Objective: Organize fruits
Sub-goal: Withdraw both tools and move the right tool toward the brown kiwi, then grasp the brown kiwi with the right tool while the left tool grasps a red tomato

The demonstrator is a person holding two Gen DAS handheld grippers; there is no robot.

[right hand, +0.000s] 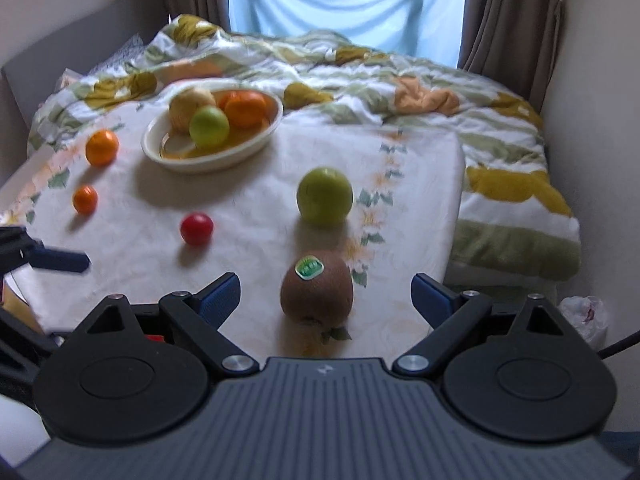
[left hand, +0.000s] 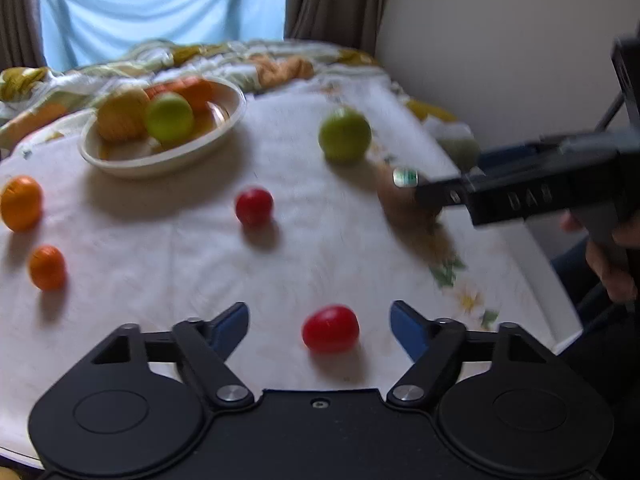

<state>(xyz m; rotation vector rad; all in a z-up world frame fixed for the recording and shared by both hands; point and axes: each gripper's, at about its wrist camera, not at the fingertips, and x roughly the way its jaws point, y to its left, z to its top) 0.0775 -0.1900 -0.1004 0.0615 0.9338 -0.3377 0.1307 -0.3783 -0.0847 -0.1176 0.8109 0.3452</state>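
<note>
You're in the grab step: left gripper (left hand: 320, 322) is spread around the red tomato (left hand: 330, 329), right gripper (right hand: 326, 294) spread around the kiwi (right hand: 317, 294) (neither pinched). Squeeze, then head for the bowl (right hand: 160, 136) beyond.

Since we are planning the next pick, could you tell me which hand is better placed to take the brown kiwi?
Right. The right gripper already frames the brown kiwi between its open fingers, while the left gripper frames a red tomato farther off.
</note>
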